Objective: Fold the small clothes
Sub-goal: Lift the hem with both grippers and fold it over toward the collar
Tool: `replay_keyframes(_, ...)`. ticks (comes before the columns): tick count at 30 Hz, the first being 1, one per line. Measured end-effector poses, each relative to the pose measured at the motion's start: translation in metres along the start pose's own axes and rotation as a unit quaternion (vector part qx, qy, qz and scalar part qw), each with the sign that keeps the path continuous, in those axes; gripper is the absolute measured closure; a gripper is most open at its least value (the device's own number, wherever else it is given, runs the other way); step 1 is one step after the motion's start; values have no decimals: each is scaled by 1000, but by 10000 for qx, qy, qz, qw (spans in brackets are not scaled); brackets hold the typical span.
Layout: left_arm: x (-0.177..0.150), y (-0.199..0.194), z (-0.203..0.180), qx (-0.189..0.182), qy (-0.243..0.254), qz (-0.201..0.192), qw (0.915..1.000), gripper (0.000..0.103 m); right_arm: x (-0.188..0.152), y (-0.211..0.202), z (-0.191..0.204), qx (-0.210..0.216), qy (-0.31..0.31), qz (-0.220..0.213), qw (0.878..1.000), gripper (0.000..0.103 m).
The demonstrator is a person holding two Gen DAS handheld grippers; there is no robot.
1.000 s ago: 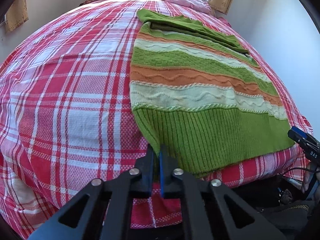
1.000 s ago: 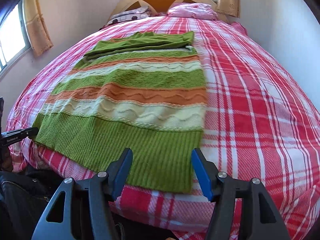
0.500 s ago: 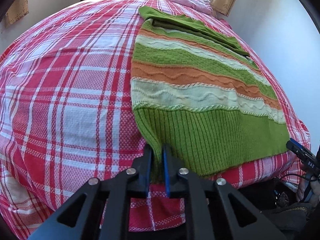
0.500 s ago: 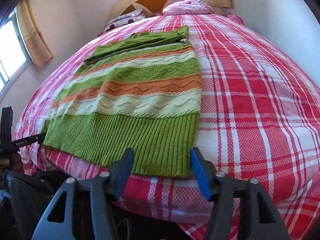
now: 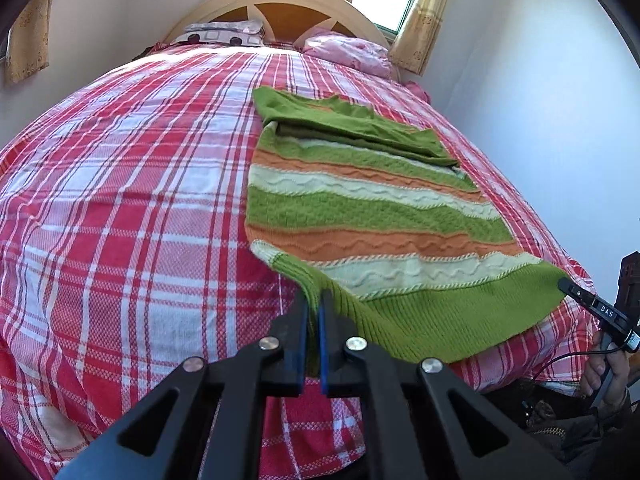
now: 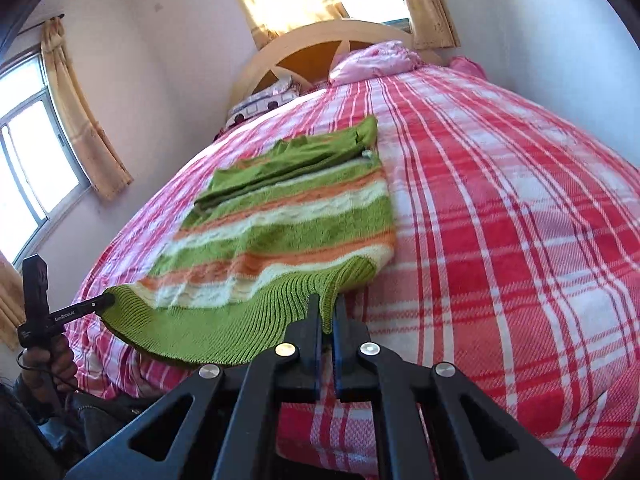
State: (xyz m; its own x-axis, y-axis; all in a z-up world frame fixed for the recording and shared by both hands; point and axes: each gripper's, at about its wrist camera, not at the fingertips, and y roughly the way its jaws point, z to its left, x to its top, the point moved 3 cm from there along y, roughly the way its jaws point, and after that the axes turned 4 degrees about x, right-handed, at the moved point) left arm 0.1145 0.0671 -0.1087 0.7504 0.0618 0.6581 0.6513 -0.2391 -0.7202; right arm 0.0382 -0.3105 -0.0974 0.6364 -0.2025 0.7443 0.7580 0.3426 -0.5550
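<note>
Both lower corners of the sweater (image 5: 360, 216) are lifting off the bed (image 5: 120, 208) since the earlier frames, and the right claw's jaws have just been closing on the hem.

Left wrist view: the left claw (image 5: 314, 308) is clamping the near left corner of the green ribbed hem, pulling it up into a ridge. At the right edge, the right claw (image 5: 566, 286) is pinching the other corner.

Right wrist view: the right claw (image 6: 328, 312) is gripping its hem corner, jaws together on the knit. The left claw (image 6: 108, 300) is holding the far corner. The sweater's upper part is lying flat on the red plaid bed (image 6: 500, 220), with 1 green sleeve folded across it.
</note>
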Motion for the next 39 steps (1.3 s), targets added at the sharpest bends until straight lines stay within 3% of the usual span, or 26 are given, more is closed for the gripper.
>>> replay_keyframes(23,113,11,19,-82,-571,-971,9936,98,134,16,32,82,-557,-1130,9920,100)
replay_keyframes(39,194,56,27,-34,-691,-1183,9906,98,209,84,21,-150,-691,-1090,9915,100)
